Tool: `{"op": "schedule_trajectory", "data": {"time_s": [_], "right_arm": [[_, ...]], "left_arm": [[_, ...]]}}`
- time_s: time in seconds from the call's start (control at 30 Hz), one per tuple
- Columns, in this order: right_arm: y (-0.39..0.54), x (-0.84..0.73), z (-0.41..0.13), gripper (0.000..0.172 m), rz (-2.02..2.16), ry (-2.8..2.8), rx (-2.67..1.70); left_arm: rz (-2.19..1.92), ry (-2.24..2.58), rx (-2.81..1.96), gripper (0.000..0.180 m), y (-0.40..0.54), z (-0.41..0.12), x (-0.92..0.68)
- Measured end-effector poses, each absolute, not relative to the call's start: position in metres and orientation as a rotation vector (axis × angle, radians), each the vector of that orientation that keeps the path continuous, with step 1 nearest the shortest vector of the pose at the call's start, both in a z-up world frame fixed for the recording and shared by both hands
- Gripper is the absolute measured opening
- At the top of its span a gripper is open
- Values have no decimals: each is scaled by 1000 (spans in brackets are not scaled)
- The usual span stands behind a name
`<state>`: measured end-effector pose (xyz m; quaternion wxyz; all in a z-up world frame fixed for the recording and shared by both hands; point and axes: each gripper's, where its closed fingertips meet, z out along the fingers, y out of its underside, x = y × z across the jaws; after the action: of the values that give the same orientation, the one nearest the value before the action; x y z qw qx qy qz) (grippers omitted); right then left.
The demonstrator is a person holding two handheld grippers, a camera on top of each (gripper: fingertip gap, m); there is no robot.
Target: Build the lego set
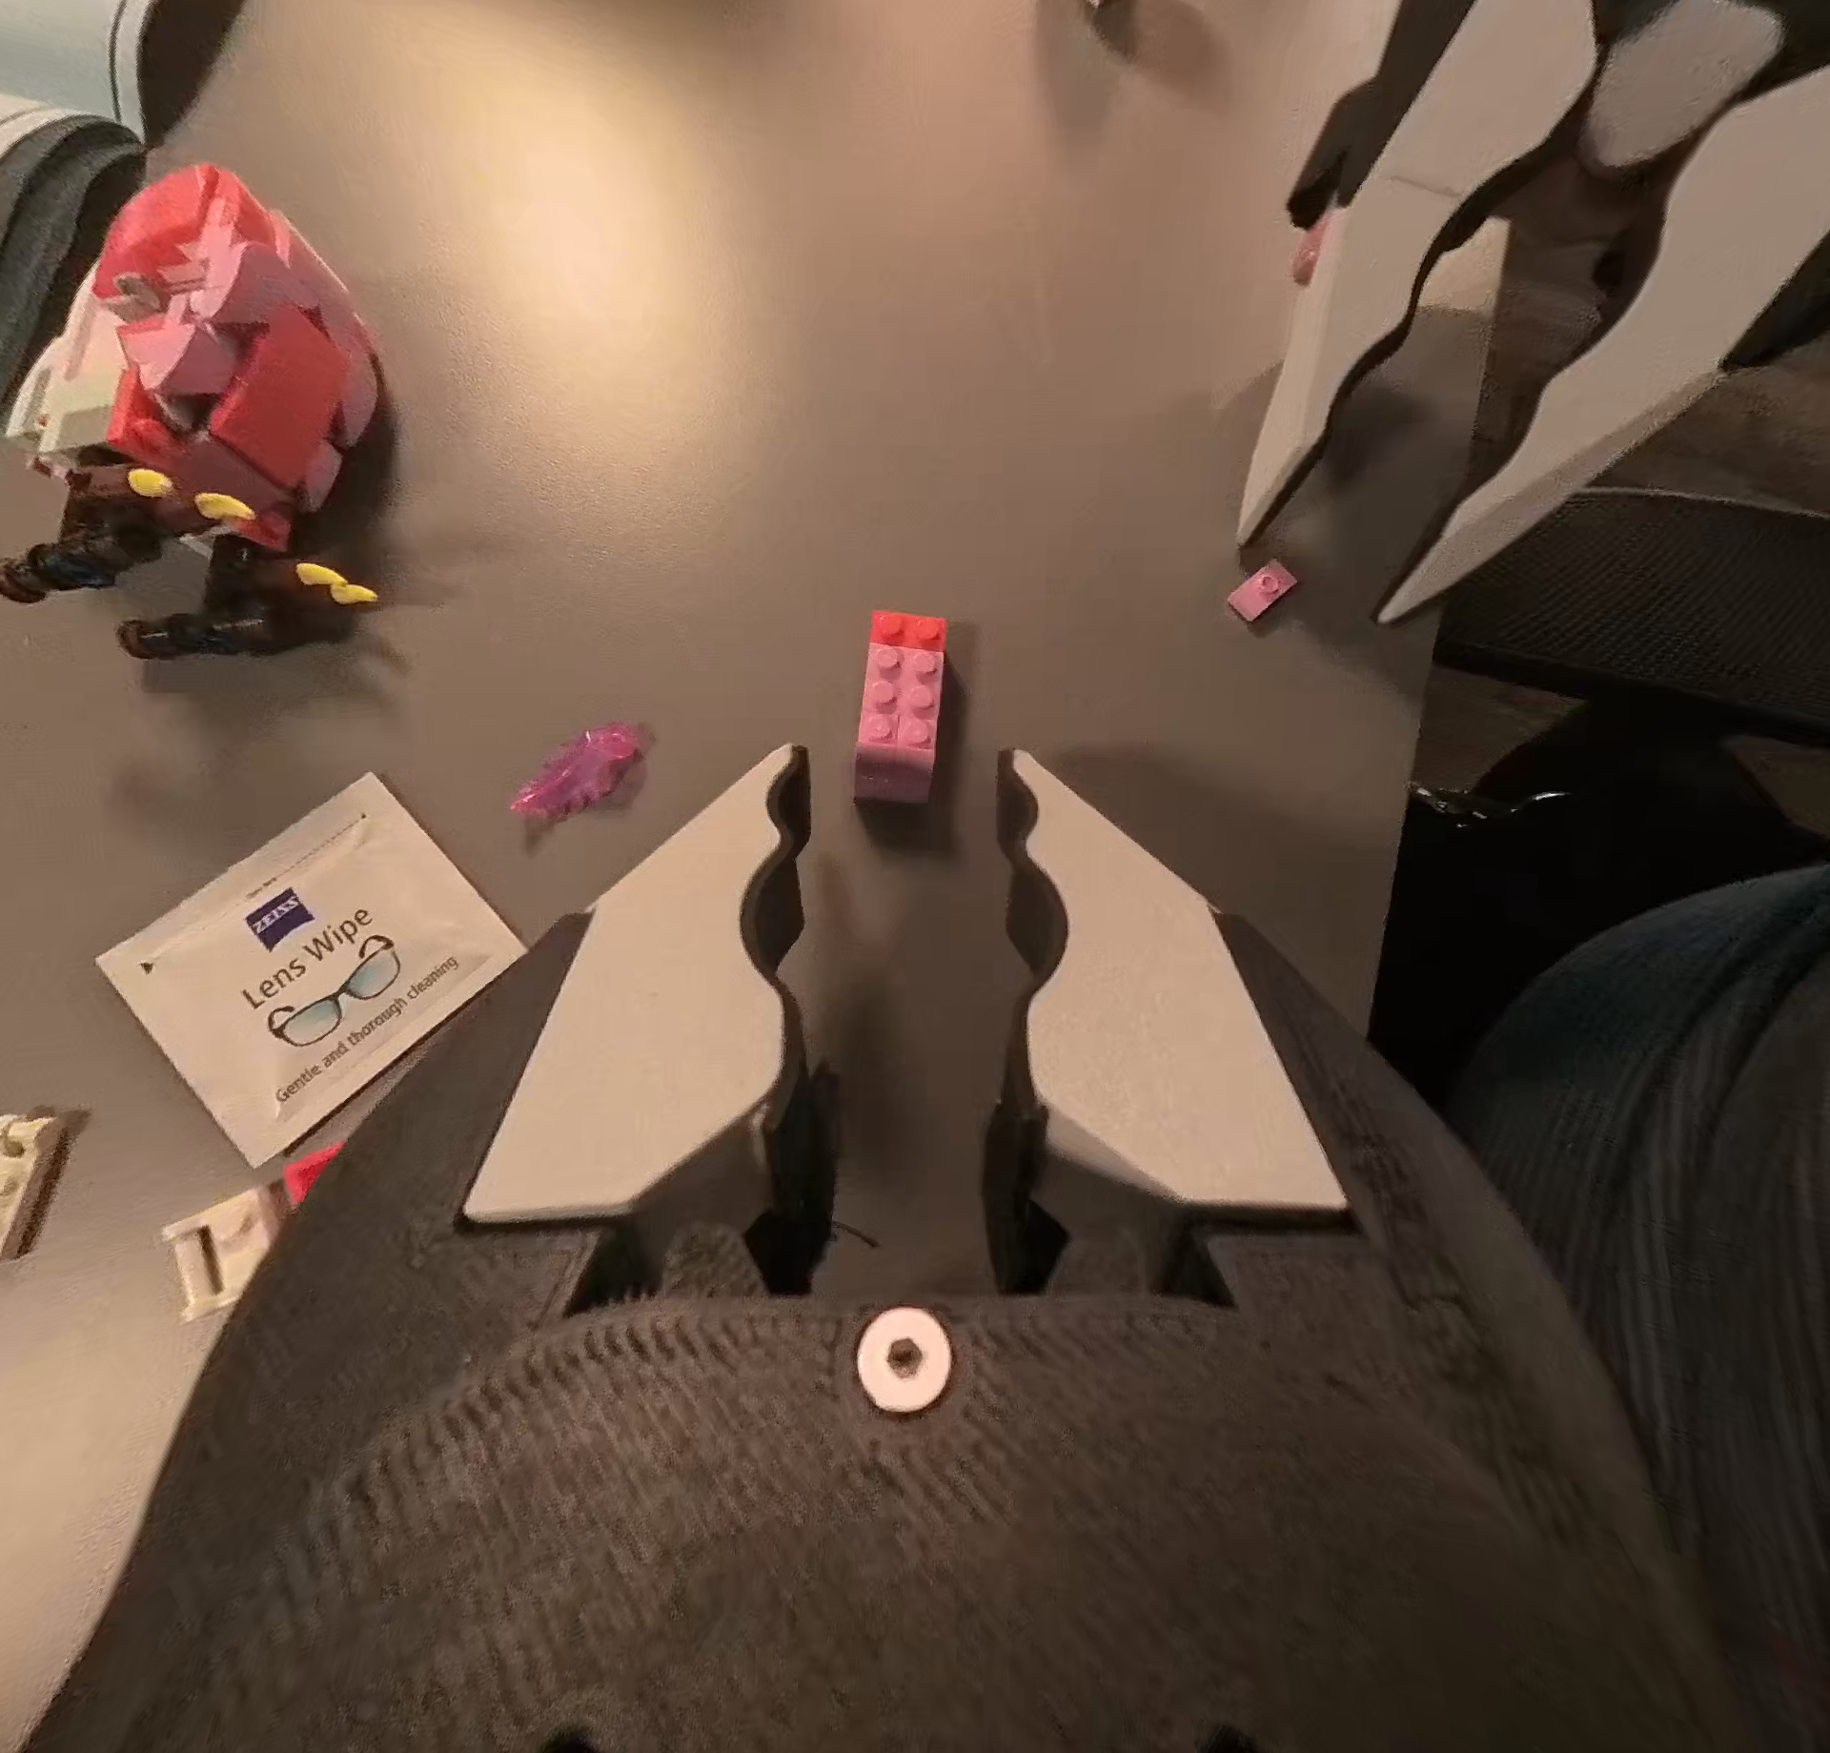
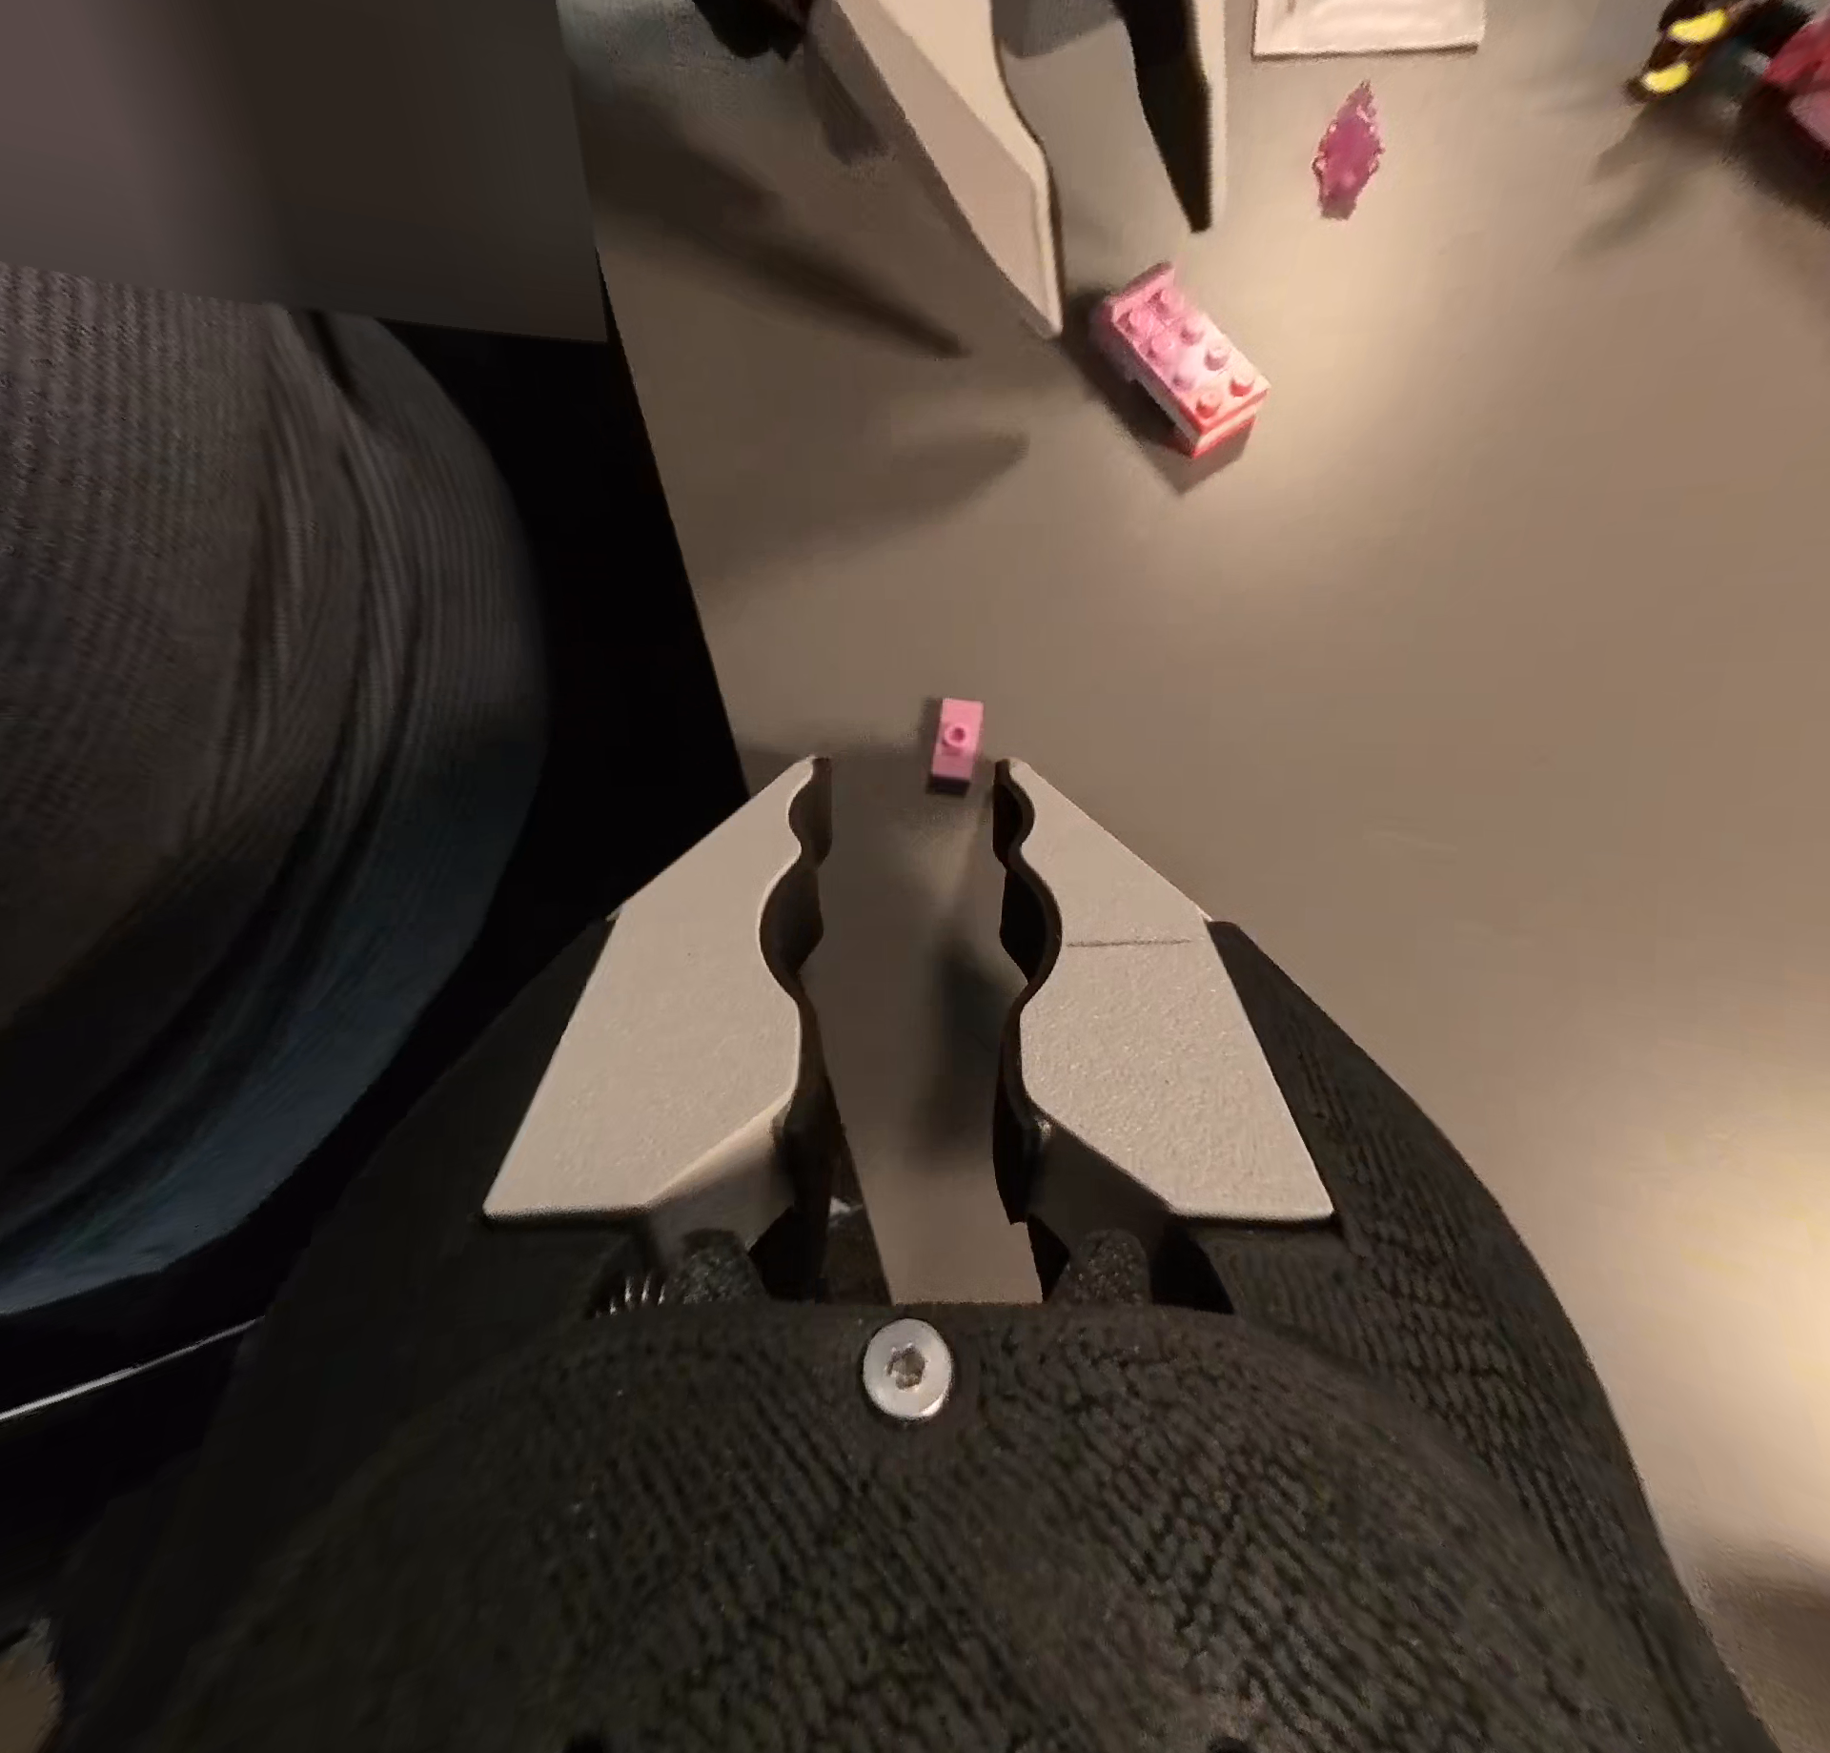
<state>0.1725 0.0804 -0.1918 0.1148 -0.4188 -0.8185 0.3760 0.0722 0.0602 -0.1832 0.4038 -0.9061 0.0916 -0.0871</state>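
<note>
left tool (image 1: pixel 901 765) spread beside brick stack (image 1: pixel 899 705), table edge (image 1: pixel 1411 814) right

1. Left gripper (image 1: pixel 901 775): jaws apart with nothing in them, a pink and red brick stack (image 1: pixel 899 710) just ahead at 12 o'clock blocks the way forward.
2. At 10 o'clock lie a clear pink shard (image 1: pixel 579 770) and a white sachet (image 1: pixel 307 963).
3. Bare table (image 1: pixel 693 269) beyond the stack is free.
4. Right gripper (image 2: pixel 911 775): jaws apart, small pink plate (image 2: pixel 957 745) at 12 o'clock; table edge (image 2: pixel 673 517) at 10 o'clock.

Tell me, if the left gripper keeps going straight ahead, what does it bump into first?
Probably the pink and red brick stack. It sits on the table just ahead of the open left gripper, untouched.
</note>
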Motion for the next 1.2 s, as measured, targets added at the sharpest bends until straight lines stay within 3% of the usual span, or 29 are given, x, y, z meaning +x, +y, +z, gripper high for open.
{"op": "schedule_trajectory", "data": {"time_s": [0.37, 0.57, 1.13, 1.2], "right_arm": [[66, 162, -193, 35, 1156, -2449, -944], [68, 161, -194, 19, 1147, -2540, -830], [66, 77, -174, 14, 1095, -2443, -776], [65, 74, -175, 14, 1102, -2458, -775]], "left_arm": [[-205, 347, -2299, 23, 63, -195, 75], [-174, 377, -2287, 16, 67, -196, 74], [-210, 457, -2252, 16, 65, -195, 81], [-206, 444, -2259, 25, 64, -196, 80]]}}
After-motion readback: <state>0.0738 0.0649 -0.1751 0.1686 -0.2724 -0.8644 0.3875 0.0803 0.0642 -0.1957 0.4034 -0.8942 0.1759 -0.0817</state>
